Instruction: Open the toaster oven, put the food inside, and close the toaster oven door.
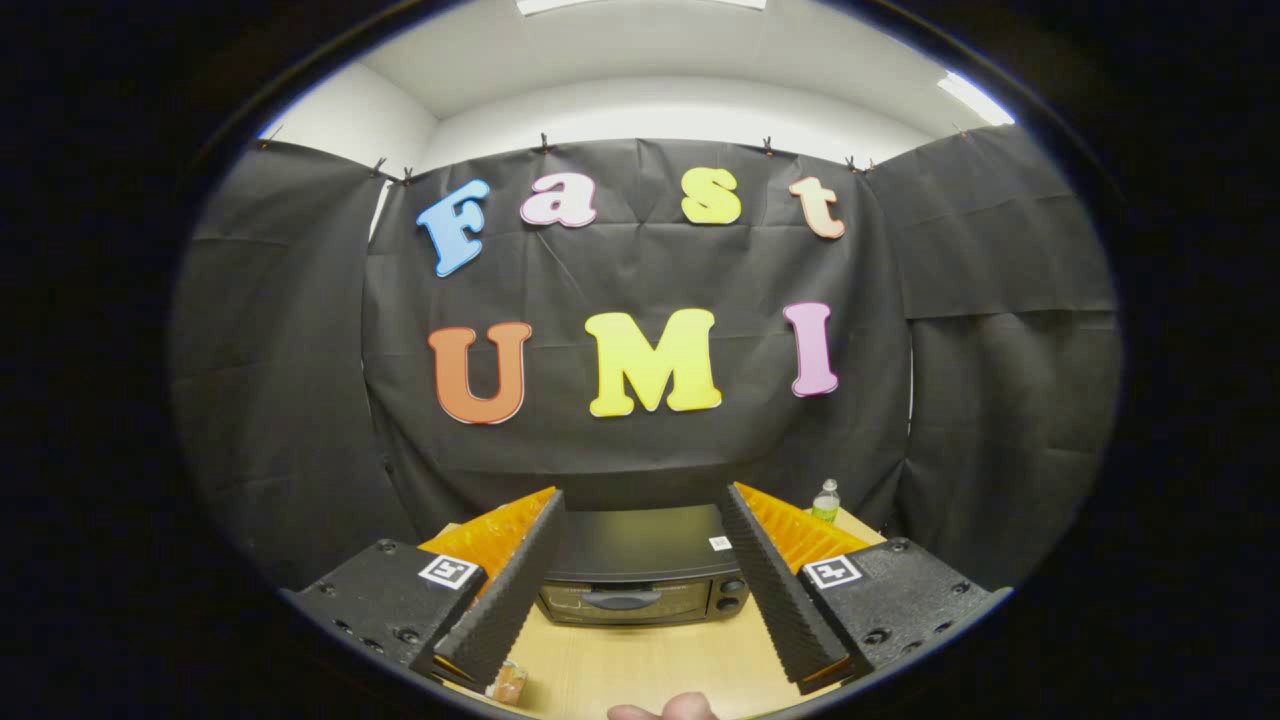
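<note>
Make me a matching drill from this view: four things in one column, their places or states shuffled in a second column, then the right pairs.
Things:
1. toaster oven
2. bottle
3. food
4. tool

Places or states:
A. on the table by the near end of the left finger
B. open, holding nothing
C. door shut, ahead between the fingers
D. standing beyond the right finger, beside the oven

Pairs: 1-C, 2-D, 3-A, 4-B

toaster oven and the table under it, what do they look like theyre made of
Toaster oven: looks like dark painted or coated metal, smooth with a dull sheen on top; its door front looks glassy, though that is hard to confirm. Table: pale wood or wood-look laminate, matte, with faint grain lines. The gripper is open, with the oven beyond its fingers.
</note>
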